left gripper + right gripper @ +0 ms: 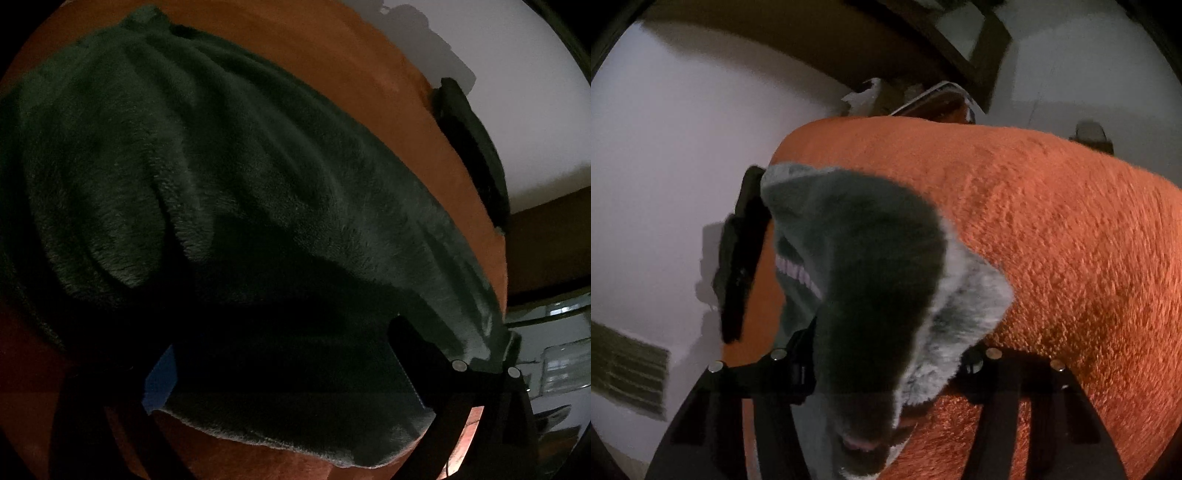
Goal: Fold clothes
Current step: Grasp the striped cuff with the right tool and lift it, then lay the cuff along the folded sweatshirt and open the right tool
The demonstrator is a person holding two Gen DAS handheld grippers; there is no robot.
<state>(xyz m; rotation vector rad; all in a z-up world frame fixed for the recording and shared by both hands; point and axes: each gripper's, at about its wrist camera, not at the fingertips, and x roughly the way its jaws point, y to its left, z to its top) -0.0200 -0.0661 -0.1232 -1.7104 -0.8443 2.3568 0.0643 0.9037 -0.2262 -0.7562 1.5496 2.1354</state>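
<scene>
Dark green, plush fleece garment [229, 177] spread in soft ridges over a rust-orange, fuzzy cover [332, 55] — filling most of the left wrist view, its near hem draped across the left gripper [280, 373]. Left fingers set wide apart, a blue pad [160, 382] on one side and a black finger [417, 350] on the other, with the fabric lying loosely between and over them; not visibly pinched, so open. From the right wrist view, a bunched fold of the same green fleece [871, 266], paler grey-green at its fuzzy edges, rising straight up between the black fingers of the right gripper [886, 363] and held there, jaws drawn in against the cloth. Pale stitched lettering [798, 273] showing on a fold, too blurred to read. Orange cover [1052, 229] stretching away behind and to the right. A narrow black object [738, 266] lying at the cover's left edge — unclear what it is. White wall [683, 147] beyond, dark wooden trim [812, 44] above.
</scene>
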